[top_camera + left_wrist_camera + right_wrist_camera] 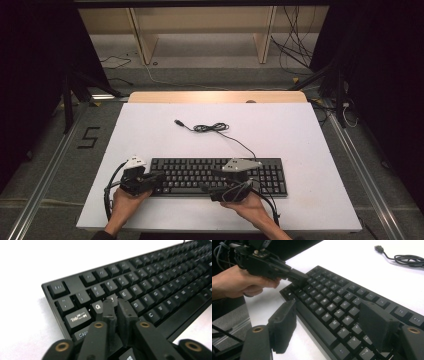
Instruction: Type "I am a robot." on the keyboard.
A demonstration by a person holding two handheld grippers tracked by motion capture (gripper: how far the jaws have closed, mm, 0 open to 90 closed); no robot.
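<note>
White desk and the floor around it

The desk [150, 135] has a white top, with a strip of pale wood [215, 96] along its far edge and a small dark round spot [250, 101] on that strip, towards the far right corner. Off the desk's left edge, a black figure 5 [88, 137] is marked on the grey floor, beside a metal rail [45, 180] that runs along that side; a second rail [365, 170] runs off the right edge. Beyond the far edge stands a light wooden frame [200, 30] with two uprights. Loose dark cables [295, 50] lie on the floor near the far right corner, and black stand legs [67, 100] rise off the far left corner.
</note>
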